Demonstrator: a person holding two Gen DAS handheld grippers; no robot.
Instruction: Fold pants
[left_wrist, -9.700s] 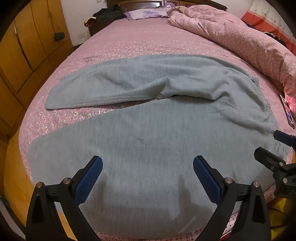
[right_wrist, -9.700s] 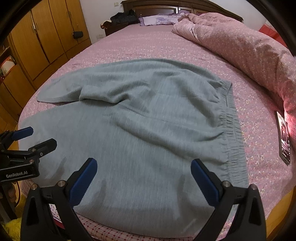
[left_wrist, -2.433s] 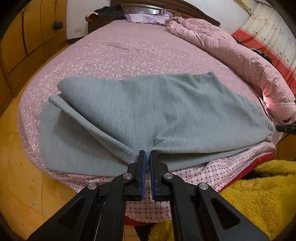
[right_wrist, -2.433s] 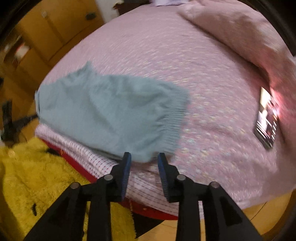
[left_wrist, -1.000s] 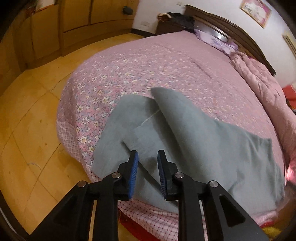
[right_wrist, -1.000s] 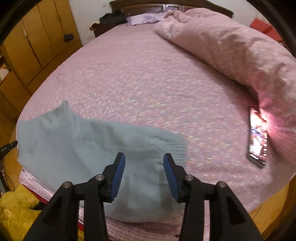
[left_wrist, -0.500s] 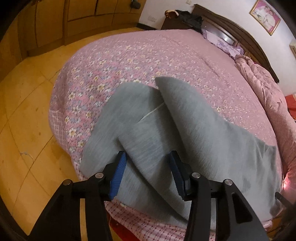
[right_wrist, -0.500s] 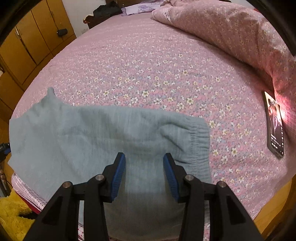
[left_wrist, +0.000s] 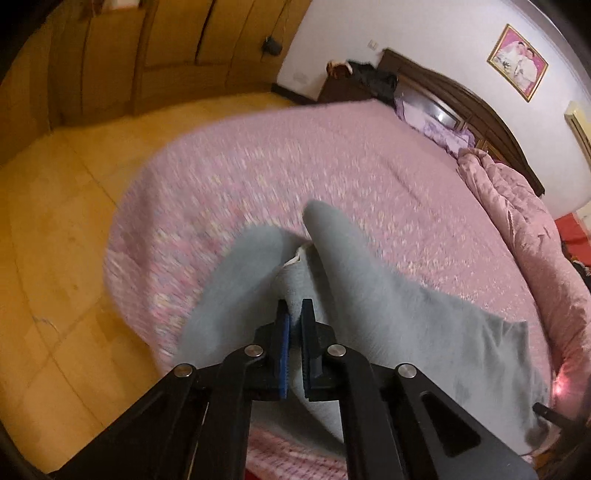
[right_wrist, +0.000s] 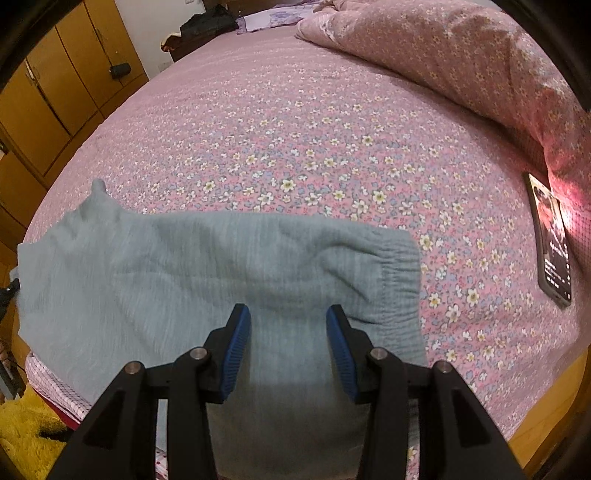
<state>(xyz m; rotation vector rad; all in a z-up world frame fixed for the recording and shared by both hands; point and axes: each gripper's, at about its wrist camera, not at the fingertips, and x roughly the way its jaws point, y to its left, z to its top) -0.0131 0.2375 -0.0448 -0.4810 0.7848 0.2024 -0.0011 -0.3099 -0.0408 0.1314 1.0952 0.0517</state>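
My left gripper (left_wrist: 293, 325) is pinching the grey pants (left_wrist: 369, 314) at the leg end, its blue pads pressed together with a ridge of cloth rising from between them. To do this well I am wanting both leg cuffs in the pinch, and I cannot tell from here whether the lower layer is caught or only the upper one. My right gripper (right_wrist: 288, 325) is hovering with its jaws partly apart and nothing between the pads; the waist end of the pants is lying just below and ahead of them, the elastic waistband (right_wrist: 400, 280) just to the right of the right finger.

The pants are lying doubled along the near edge of the bed (right_wrist: 295, 129), legs toward the left gripper, waist toward the right. I am judging the step to be carrying the legs over onto the waist. A phone (right_wrist: 550, 240) is lying well to the right, near the rolled quilt (right_wrist: 461, 55), clear of the fold.
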